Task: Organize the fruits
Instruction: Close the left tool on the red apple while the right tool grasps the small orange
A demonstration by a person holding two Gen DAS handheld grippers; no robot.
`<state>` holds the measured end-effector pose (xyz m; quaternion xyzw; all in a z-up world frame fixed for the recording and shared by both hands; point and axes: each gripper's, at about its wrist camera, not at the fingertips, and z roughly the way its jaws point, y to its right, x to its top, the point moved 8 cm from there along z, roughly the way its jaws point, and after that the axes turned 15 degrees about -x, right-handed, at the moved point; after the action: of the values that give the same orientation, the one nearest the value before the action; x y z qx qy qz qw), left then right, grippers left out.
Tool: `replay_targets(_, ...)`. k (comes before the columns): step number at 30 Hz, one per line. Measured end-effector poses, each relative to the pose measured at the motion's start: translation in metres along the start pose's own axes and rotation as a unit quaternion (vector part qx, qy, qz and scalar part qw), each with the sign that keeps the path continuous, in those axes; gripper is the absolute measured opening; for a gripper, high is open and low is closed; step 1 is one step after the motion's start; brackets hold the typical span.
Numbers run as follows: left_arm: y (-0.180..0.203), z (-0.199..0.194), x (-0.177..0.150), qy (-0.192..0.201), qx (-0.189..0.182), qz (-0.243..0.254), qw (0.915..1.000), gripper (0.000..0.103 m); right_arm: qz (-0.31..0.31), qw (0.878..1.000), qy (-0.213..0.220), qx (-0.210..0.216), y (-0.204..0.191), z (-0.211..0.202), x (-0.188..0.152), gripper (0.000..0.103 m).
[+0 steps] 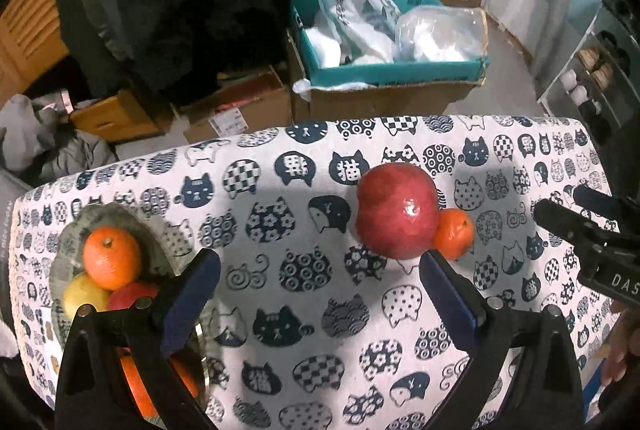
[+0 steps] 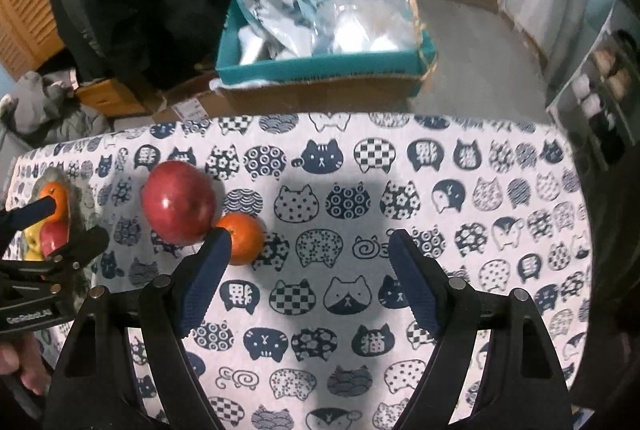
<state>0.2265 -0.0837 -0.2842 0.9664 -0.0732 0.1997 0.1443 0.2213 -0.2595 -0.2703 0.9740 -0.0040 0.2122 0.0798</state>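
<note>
Two grippers, both angled steeply down over the cat-print tablecloth (image 2: pixel 320 310), nothing between either's fingers. Left gripper (image 1: pixel 320 270) jaws spread wide; right gripper (image 2: pixel 310 250) jaws wide apart too. Bowl (image 1: pixel 148 230) near the cloth's left edge holds one orange (image 1: pixel 111 257), one yellow fruit (image 1: pixel 82 294), one small red fruit (image 1: pixel 130 294). Mid-cloth: one big red apple (image 1: pixel 396 210) touching one loose orange (image 1: pixel 454 233). Bare cloth on the right. Beyond the far edge, one teal box (image 1: pixel 392 74)
</note>
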Motion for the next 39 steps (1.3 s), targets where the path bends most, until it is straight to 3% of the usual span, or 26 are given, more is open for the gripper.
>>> replay_targets(19,0.027,0.064,0.023,-0.034,-0.038,-0.008,0.9987,0.1,-0.004,0.999,-0.038,-0.032,0.015,0.048,0.006,0.081)
replay_targets(20,0.028,0.067,0.023,-0.037,-0.039,-0.009,0.9985,0.099,-0.002,0.999,-0.04,-0.033,0.017,0.049,0.005,0.081)
replay_targets(24,0.028,0.079,0.019,-0.054,-0.057,-0.02,0.9967,0.073,0.006,0.998,-0.047,-0.032,0.021,0.054,0.001,0.081)
replay_targets(27,0.03,0.084,0.015,-0.061,-0.075,-0.024,0.995,0.062,0.006,0.998,-0.049,-0.031,0.021,0.055,-0.001,0.081)
replay_targets(34,0.026,0.071,0.014,-0.044,-0.075,-0.028,0.9958,0.062,0.008,0.999,-0.048,-0.014,0.013,0.052,-0.005,0.081)
replay_targets(39,0.014,0.051,0.013,-0.026,-0.054,-0.018,0.9981,0.062,0.004,0.999,-0.044,0.014,-0.004,0.047,-0.007,0.081)
